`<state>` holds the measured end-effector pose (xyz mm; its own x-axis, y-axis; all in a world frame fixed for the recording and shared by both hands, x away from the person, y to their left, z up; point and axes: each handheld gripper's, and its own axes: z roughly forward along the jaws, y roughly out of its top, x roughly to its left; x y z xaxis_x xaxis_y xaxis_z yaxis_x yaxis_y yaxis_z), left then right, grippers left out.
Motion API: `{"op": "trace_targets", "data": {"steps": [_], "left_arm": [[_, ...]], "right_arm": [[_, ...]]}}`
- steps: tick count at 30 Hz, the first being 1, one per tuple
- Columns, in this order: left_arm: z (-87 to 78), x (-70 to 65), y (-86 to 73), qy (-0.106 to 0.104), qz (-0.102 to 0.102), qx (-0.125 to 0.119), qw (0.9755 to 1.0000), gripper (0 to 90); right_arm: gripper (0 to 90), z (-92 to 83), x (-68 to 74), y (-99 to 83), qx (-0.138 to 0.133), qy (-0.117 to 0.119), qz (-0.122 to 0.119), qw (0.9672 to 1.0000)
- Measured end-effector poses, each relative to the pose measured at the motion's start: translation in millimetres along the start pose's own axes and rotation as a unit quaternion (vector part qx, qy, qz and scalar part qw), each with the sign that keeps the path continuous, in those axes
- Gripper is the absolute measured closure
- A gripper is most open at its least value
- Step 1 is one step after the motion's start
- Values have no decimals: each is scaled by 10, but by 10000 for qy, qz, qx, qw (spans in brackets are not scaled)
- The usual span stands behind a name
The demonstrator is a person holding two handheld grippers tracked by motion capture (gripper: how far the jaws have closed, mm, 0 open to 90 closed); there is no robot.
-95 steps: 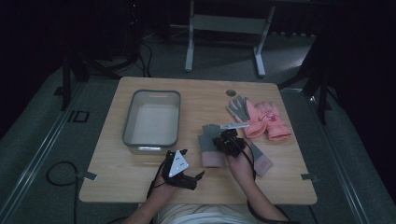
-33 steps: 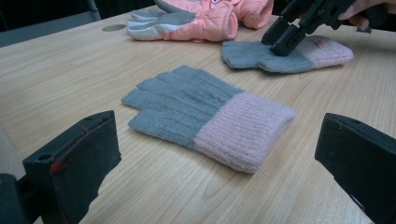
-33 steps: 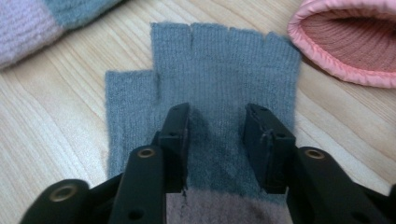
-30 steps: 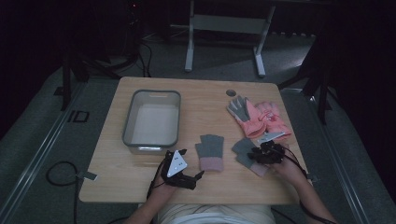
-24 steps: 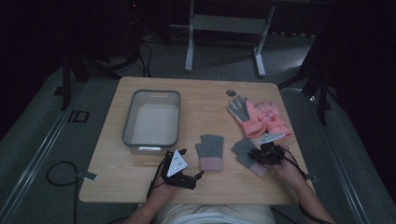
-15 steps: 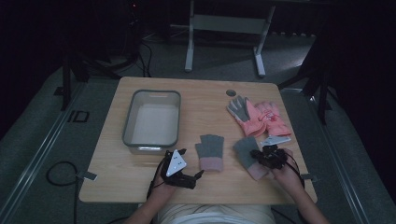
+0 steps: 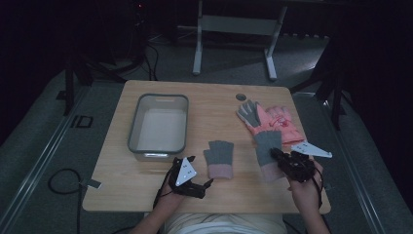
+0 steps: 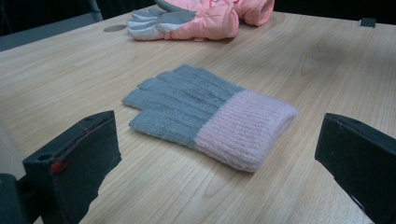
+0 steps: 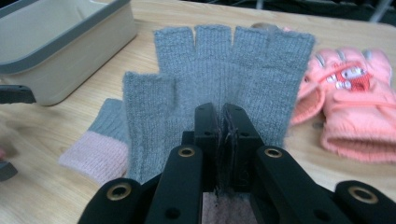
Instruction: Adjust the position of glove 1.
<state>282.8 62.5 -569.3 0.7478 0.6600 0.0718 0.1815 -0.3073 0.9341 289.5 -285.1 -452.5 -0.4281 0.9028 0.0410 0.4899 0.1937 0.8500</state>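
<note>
Grey knit with a pink cuff — a fingerless glove hangs pinched in the right gripper, whose jaws have just been closing and now clamp its fabric near the cuff, at the near right of the wooden table. Its twin glove lies flat at the near middle, just beyond the left gripper, whose jaws stand wide apart and hold nothing. Salmon-pink padded gloves lie farther right — a grey-rimmed tub sits left.
</note>
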Motion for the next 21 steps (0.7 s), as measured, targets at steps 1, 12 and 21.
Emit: {"op": "trace_targets", "data": {"steps": [1, 12, 21], "left_arm": [[-2, 6, -1, -5, -11, -8, 10000, 0], [-3, 4, -1, 10, -15, -7, 10000, 0], [-2, 3, -1, 5, -23, -21, 10000, 0]], "right_arm": [[850, -3, 16, -23, -32, -17, 57, 10000], [847, 350, -139, -365, 360, -785, 714, 9937], [844, 702, -282, -603, 838, -1150, 965, 9851]]}}
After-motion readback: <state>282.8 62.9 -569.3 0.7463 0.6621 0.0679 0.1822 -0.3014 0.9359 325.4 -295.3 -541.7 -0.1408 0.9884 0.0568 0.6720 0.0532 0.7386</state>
